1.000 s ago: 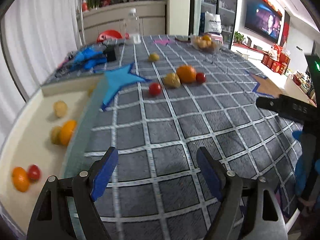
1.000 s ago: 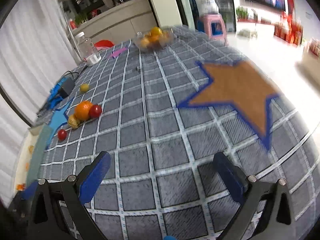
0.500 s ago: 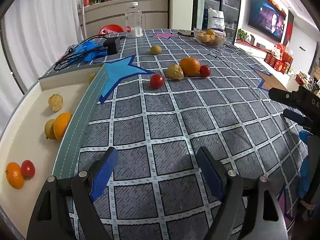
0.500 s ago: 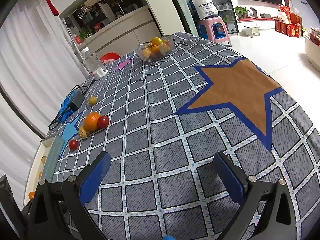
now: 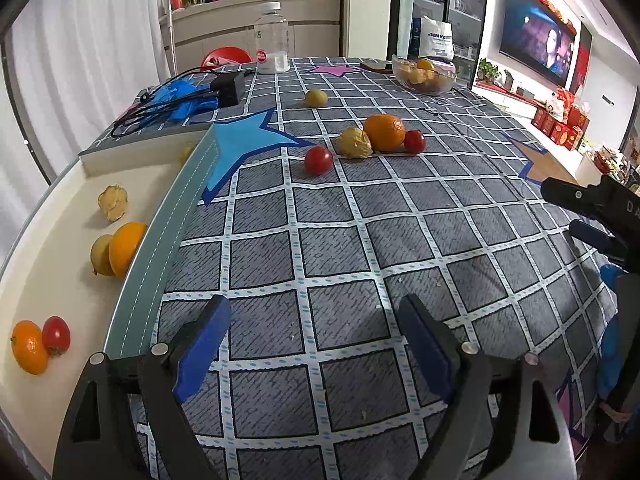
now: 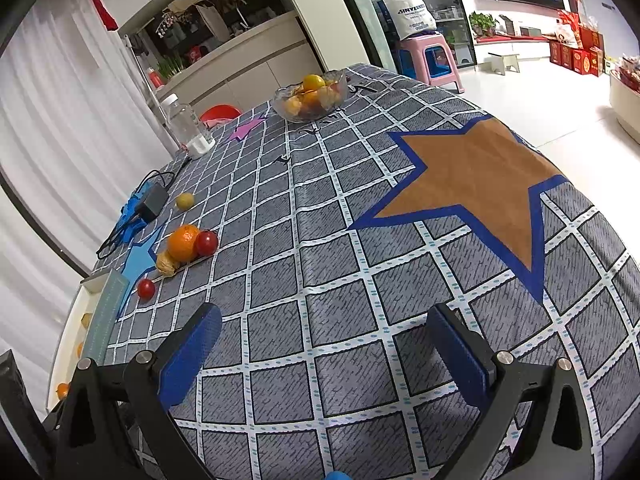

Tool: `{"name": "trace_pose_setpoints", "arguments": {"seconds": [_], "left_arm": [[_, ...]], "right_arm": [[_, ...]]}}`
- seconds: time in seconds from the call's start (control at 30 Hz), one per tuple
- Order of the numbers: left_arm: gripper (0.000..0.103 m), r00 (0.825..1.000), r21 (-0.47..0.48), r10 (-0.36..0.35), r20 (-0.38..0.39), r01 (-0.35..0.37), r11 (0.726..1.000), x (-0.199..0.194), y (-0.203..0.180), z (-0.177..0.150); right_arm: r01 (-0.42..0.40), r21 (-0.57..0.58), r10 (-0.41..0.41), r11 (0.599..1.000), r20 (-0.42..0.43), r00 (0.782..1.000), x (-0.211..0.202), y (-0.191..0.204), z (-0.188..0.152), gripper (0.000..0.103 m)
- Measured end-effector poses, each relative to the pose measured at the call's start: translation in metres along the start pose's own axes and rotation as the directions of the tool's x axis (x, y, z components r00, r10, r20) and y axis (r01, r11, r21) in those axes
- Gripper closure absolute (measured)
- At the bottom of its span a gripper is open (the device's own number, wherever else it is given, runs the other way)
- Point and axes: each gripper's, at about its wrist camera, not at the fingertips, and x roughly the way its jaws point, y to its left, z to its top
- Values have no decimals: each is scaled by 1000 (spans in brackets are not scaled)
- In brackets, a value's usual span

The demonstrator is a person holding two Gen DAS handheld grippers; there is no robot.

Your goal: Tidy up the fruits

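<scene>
My left gripper (image 5: 314, 312) hovers over the grey checked cloth with its jaws opening and nothing between them. Beside it on the left, a white tray (image 5: 52, 240) holds an orange (image 5: 28, 346) with a red tomato (image 5: 56, 336), a lemon (image 5: 100, 254) against a second orange (image 5: 126, 246), and a husked physalis (image 5: 113, 202). Farther out on the cloth lie a red tomato (image 5: 318, 160), a physalis (image 5: 354, 143), a large orange (image 5: 384, 132), another tomato (image 5: 414, 141) and a yellow fruit (image 5: 316, 97). My right gripper (image 6: 325, 316) is open and holds nothing, with the same cluster around the orange (image 6: 183, 242) far off to its left.
A glass bowl of fruit (image 5: 424, 76), a clear bottle (image 5: 273, 38) and a black adapter with cables on blue cloth (image 5: 228, 88) stand at the far end. A brown star patch (image 6: 480, 188) lies ahead of the right gripper. The table edge drops off to the right.
The left jaws have spread slightly wider. The right gripper has turned a little and its view has sharpened. No fruit has moved.
</scene>
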Motion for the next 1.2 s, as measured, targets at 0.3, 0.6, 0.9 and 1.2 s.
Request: {"name": "trace_pose_setpoints", "arguments": {"seconds": [0.3,0.6,0.9,1.2], "left_arm": [[15,1000,0,-1,0,1,1000,0,0,0],[14,1000,0,0,0,0,1000,0,0,0],[14,1000,0,-1,-1,1,1000,0,0,0],[14,998,0,-47,-29,47,999,0,4,5]], "right_arm": [[0,0,0,1000,-1,1000,0,0,0,0],[1,0,-1,1000,-1,1000,0,0,0,0],[1,0,-1,1000,-2,1000,0,0,0,0],[-3,2,3,1000,-1,1000,0,-1,0,0]]}}
